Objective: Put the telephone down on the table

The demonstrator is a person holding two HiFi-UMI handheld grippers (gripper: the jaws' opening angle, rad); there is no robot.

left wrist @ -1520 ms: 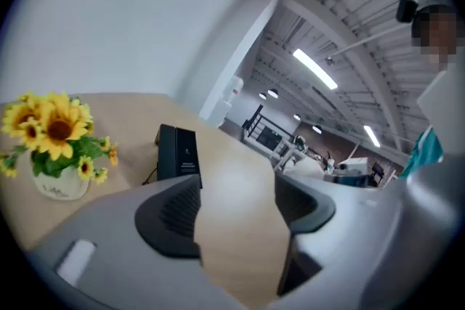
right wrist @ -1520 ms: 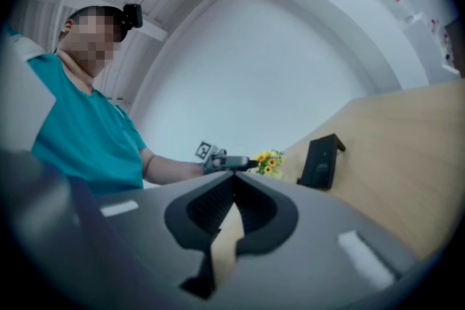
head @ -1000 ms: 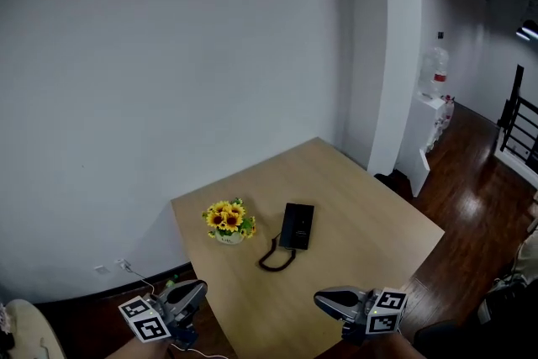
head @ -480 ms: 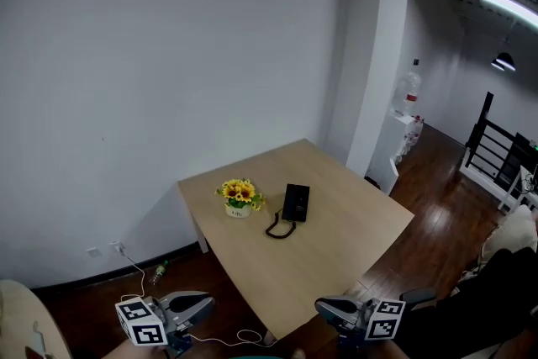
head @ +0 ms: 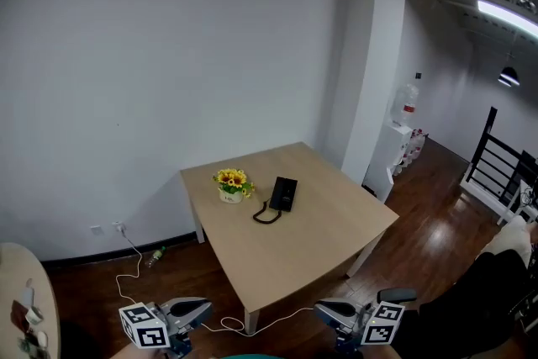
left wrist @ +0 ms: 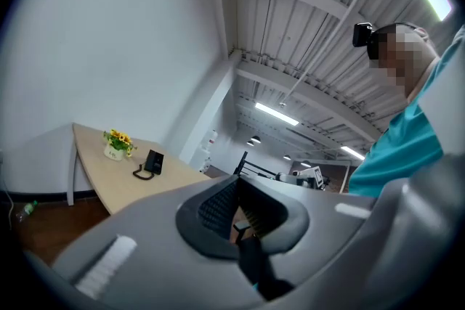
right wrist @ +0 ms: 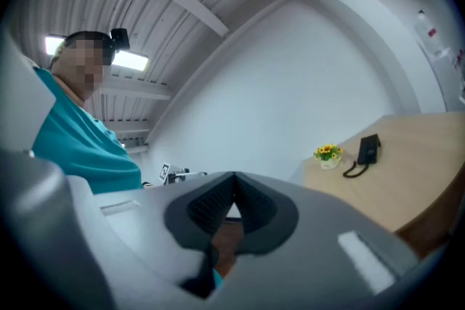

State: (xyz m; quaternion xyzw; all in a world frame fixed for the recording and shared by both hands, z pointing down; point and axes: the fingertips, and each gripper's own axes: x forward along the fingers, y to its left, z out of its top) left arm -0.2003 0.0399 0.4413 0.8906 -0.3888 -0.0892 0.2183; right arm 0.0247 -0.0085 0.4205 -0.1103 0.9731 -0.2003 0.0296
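The black telephone (head: 283, 193) lies on the light wooden table (head: 294, 248) with its coiled cord looped beside it, next to a pot of sunflowers (head: 229, 183). Both grippers are far from the table, low at the head view's bottom edge: my left gripper (head: 204, 309) and my right gripper (head: 320, 310). Both are shut with nothing between the jaws. In the left gripper view the left gripper (left wrist: 236, 183) points past the distant telephone (left wrist: 153, 161). The right gripper (right wrist: 232, 178) in its own view has the telephone (right wrist: 369, 147) off to the right.
A white cable (head: 126, 269) and a bottle (head: 154, 256) lie on the dark wood floor left of the table. A round table (head: 29, 307) sits at the far left. A white cabinet (head: 399, 151) with a water jug and a black railing (head: 496, 172) stand to the right.
Both grippers and the head camera have drawn back from the table; it now looks smaller and farther away. The telephone has not moved. Both grippers stay shut.
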